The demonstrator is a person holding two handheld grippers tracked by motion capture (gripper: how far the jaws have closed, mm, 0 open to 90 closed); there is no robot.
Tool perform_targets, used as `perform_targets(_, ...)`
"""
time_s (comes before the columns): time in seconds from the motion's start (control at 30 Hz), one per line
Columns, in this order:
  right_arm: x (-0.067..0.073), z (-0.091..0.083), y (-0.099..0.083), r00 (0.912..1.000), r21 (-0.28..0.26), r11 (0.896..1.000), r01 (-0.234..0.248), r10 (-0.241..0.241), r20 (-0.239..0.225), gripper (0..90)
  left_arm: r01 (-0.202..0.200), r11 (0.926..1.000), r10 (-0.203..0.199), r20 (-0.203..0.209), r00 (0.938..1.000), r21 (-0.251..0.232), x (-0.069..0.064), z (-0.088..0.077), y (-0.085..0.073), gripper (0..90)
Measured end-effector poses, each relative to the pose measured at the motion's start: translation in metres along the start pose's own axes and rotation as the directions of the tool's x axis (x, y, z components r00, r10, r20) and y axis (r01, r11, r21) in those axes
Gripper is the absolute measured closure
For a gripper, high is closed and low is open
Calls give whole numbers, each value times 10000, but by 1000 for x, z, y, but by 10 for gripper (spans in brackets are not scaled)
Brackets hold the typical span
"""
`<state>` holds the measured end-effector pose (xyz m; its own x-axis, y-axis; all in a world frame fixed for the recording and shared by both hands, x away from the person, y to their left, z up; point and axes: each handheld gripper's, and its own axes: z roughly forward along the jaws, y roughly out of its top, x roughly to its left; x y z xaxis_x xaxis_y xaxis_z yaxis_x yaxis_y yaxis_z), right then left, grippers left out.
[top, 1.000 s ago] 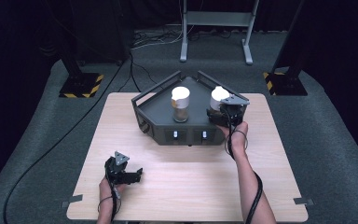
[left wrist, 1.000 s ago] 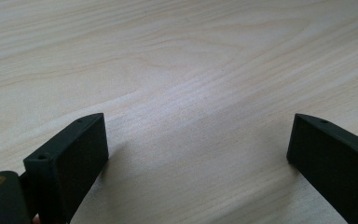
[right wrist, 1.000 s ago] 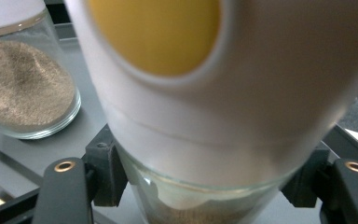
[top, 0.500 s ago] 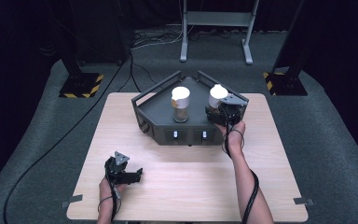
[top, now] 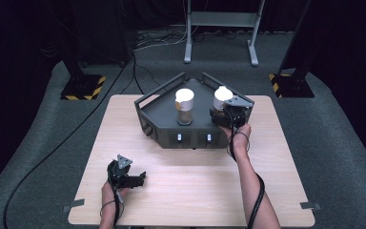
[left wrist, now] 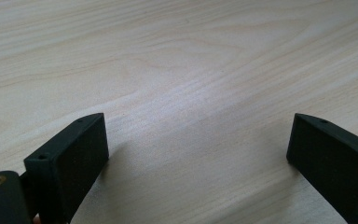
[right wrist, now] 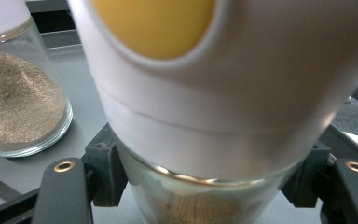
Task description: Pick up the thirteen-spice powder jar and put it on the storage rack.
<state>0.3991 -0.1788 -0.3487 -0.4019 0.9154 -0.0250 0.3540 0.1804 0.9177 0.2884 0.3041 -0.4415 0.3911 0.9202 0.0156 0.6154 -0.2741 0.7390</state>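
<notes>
The right hand-held gripper [top: 223, 112] is clenching the glass jar [right wrist: 205, 205] just under its white lid [right wrist: 223, 93], risking slipping on smooth glass, while the left hand-held gripper [left wrist: 196, 154] is sitting released

White-capped glass jar [right wrist: 223, 93], brownish powder apparently inside, upright, on grey tray [top: 164, 117]

The table [top: 190, 176] is evenly lit from overhead; the surroundings are left dark. Soft shadows are cast beneath the left gripper's jaws. The white cap [right wrist: 223, 88] is rendered blurred, overexposed.
</notes>
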Motion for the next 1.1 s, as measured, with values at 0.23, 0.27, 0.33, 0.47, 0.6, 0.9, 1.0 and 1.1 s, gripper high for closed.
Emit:
perform_targets(0.23,3,-1,12,9999,652,9978,137,-135,-41,114,10,10000,-10,5,10000,-7,0,0,0,53)
perform_targets(0.27,3,-1,14,9999,758,9971,100,-96,-59,75,6,10000,-6,7,10000,-6,0,0,0,53)
perform_targets(0.33,6,-5,16,10000,870,9962,91,-92,8,26,9,10000,-9,10,10000,-6,0,0,0,54)
perform_targets(0.47,7,-16,23,9994,1228,9920,302,-280,-193,0,20,10000,-20,13,10000,-7,0,0,0,53)
perform_targets(0.6,7,-34,18,9986,1193,9920,408,-365,-381,0,7,10000,-7,9,10000,-10,0,0,0,54)
perform_targets(0.9,1,-79,-34,9951,1271,9918,133,-6,-988,0,-42,10000,42,-20,10000,-12,-1,0,0,55)
perform_targets(1.0,5,-90,-60,9951,1540,9876,312,-163,-971,0,-65,10000,65,-48,10000,-22,-1,0,0,55)
perform_targets(1.1,13,-92,-86,9957,2226,9720,756,-617,-687,0,-96,9999,96,-70,9999,-32,-2,0,-1,54)
